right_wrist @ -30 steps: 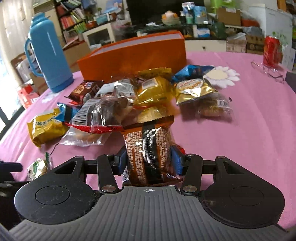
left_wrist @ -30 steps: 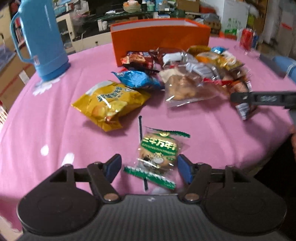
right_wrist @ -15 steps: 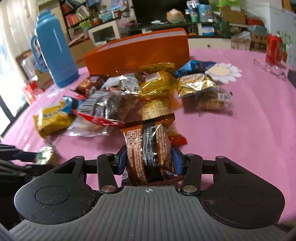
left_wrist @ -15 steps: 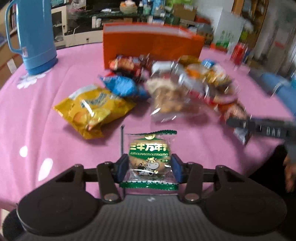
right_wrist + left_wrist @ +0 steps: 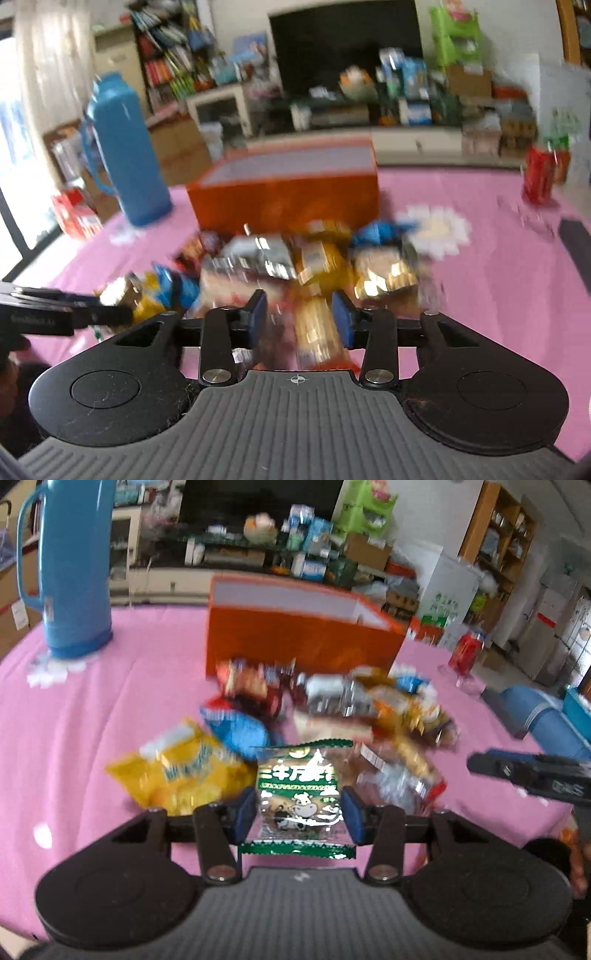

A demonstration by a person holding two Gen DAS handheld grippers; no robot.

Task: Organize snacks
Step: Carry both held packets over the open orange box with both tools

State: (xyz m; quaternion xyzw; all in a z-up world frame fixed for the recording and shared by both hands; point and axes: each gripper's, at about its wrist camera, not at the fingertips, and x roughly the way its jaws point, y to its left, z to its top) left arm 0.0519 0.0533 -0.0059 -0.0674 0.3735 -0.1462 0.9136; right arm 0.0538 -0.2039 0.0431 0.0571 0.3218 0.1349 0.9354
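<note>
The left gripper (image 5: 299, 812) pinched a green cookie packet (image 5: 300, 801) upright, long axis vertical, cow drawing and white Chinese lettering facing the camera. The right gripper (image 5: 299, 321) had just been opening, its blue pads (image 5: 341, 319) apart from a blurred brown packet (image 5: 317, 332) lying lengthwise between them. Beyond, on the pink tablecloth (image 5: 110, 686), stood the orange box (image 5: 299, 642).

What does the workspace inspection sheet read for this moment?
Surface: pink cloth, round table.
Job's things: orange box, open-topped, behind a loose snack pile.
Clutter: blue flask; red can.
Tools: left tool has just closed on green pack; right tool jaws just opening, blurred brown pack between them, apparently loose.
Cables: nothing seen.
Surroundings: crowded shelves, dark TV.
</note>
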